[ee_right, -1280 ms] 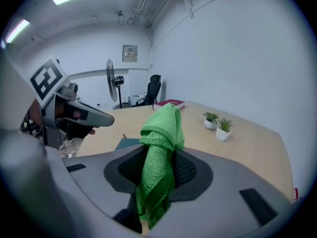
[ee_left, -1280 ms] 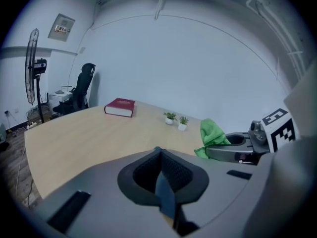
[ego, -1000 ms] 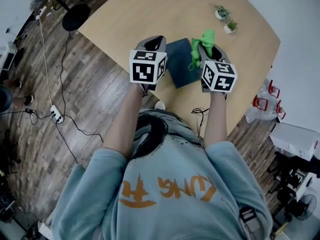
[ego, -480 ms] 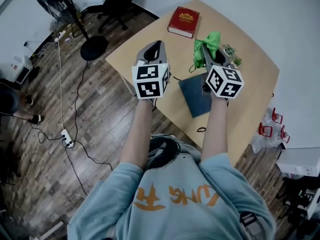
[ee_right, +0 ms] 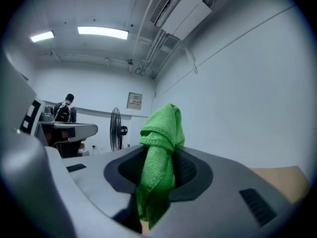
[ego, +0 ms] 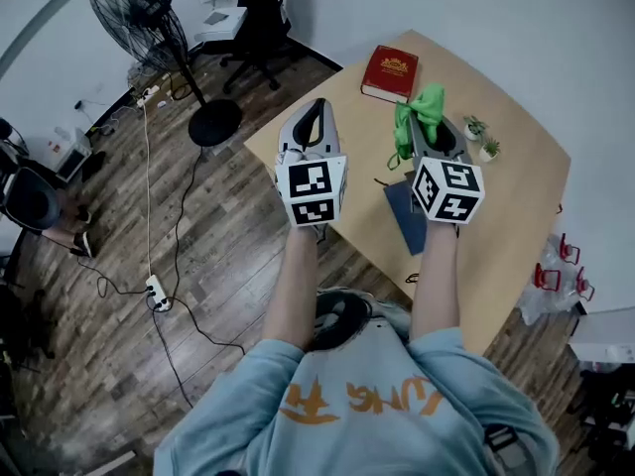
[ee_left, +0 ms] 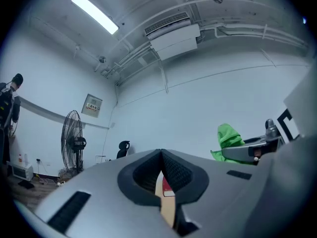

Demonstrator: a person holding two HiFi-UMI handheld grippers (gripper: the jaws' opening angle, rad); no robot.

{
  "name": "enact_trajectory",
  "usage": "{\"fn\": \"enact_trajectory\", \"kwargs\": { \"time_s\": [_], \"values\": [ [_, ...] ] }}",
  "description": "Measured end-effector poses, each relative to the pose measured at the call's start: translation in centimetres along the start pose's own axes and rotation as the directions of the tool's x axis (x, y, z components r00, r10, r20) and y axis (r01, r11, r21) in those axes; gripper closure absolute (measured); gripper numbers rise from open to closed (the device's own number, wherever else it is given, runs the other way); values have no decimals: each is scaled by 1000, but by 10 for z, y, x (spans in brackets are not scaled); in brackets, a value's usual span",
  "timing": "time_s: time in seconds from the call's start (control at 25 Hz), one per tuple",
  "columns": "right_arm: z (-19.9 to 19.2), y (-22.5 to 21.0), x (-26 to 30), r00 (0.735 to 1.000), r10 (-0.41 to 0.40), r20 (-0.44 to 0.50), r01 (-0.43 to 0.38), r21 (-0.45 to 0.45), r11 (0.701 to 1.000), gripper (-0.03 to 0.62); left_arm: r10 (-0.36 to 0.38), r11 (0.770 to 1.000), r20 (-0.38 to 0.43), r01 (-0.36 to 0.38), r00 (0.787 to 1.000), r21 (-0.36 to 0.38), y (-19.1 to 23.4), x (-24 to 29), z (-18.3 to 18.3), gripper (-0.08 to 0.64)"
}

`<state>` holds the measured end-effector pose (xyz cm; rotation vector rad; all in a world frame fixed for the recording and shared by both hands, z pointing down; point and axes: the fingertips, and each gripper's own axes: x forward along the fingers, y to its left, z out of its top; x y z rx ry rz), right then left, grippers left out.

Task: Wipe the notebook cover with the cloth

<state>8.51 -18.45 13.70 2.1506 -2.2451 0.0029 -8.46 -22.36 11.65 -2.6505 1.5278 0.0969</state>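
Right gripper (ego: pixel 429 132) is clamped on the green cloth (ego: pixel 421 107), which sticks up out of the jaws. Left gripper (ego: pixel 317 112) is closed with nothing in it. Both are aimed at the far wall, up off the surface (ego: pixel 521 191). Notebook (ego: pixel 404 218) lies on the surface at centre right of frame, mostly hidden behind the right gripper. It looks flat, hard to confirm. Red book (ego: pixel 389 72) at the far edge, upper centre.

Your cloth (ee_right: pixel 161 128) is green looped-knit fabric, rough. Your right gripper (ee_right: pixel 159 155) shows a smooth matt grey plastic shell and ribbed black pads (ee_right: pixel 187 171). Table (ego: pixel 516 186): pale matt wood.
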Motion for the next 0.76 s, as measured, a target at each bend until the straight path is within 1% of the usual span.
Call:
{"fn": "enact_trajectory", "kwargs": {
  "time_s": [0.16,0.44,0.6,0.76],
  "values": [
    [-4,9,5,1000,-6,2,6,-9,1000,474,6,1000,-2,-6,1000,-7,12,-2,-7,545],
    [5,12,13,999,-26,22,27,-35,999,474,-26,1000,13,26,1000,-2,14,5,-8,545],
    [8,13,16,999,-33,29,34,-47,998,474,-52,998,19,52,998,-26,15,7,-8,545],
    [16,19,18,998,-32,47,35,-59,998,474,-57,998,37,58,998,-36,22,7,-4,545]
  ]
}}
